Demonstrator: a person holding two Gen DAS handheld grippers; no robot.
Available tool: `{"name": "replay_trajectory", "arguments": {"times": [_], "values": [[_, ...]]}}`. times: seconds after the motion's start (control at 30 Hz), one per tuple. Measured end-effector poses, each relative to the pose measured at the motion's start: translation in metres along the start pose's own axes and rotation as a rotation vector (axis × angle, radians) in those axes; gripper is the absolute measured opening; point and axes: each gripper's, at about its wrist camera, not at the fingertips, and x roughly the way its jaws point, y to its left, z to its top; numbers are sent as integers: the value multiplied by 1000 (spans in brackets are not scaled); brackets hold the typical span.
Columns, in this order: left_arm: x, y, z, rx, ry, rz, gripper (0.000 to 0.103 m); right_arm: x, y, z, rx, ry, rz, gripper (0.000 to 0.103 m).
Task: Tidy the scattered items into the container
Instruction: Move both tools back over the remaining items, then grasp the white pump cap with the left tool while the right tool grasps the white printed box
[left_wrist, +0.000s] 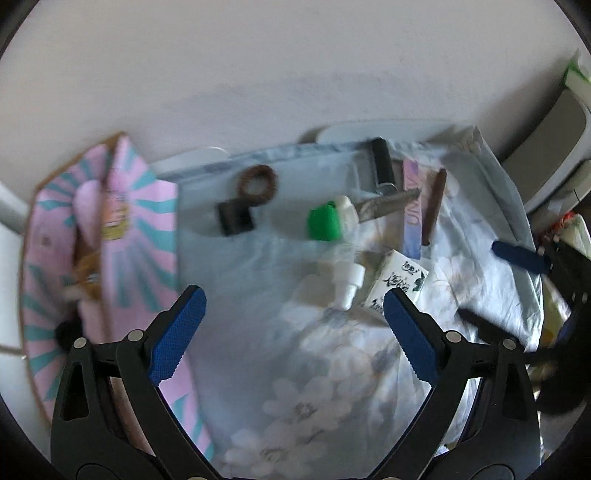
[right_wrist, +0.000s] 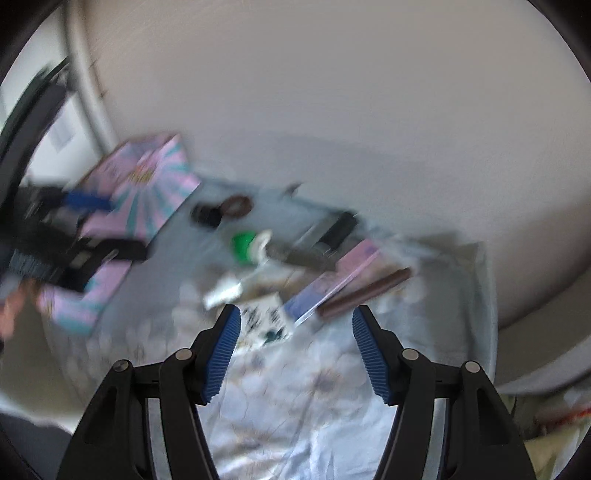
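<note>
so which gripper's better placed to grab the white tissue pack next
Right, probably. The tissue pack lies just ahead of the open right gripper; the open left gripper has it off beside one finger.

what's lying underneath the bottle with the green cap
The green-capped bottle lies on its side on the pale floral cloth that covers the surface. A dark blurred object extends from its far end. What lies beneath the cloth is covered and cannot be seen.
</note>
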Motion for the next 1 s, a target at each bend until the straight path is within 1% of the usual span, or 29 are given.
{"name": "replay_trajectory", "arguments": {"times": [0.17,0.33,0.47,0.57,0.67,0.7,0.77,0.8,0.87,0.97,1.0], "values": [[31,-12,6,25,34,-4,96,27,16,-17,-83,0,54,59],[58,-12,8,24,90,-15,87,47,21,-22,-141,16,90,59],[72,-10,7,0,124,-38,85,58,18,-21,-142,16,114,59],[77,-10,4,0,135,-48,81,64,14,-19,-135,21,125,59],[80,-12,2,9,143,-57,64,70,13,-17,-136,22,133,59],[81,-12,1,11,147,-64,55,71,13,-17,-139,22,134,59],[80,-14,0,24,137,-51,48,72,13,-16,-142,19,143,59],[79,-14,0,29,135,-59,41,73,13,-16,-144,15,148,59],[78,-15,-1,37,130,-60,40,74,13,-15,-147,14,153,59],[77,-13,-3,46,123,-64,34,77,12,-14,-136,21,170,59],[77,-12,-3,41,120,-66,34,79,12,-14,-131,26,178,59]]}}
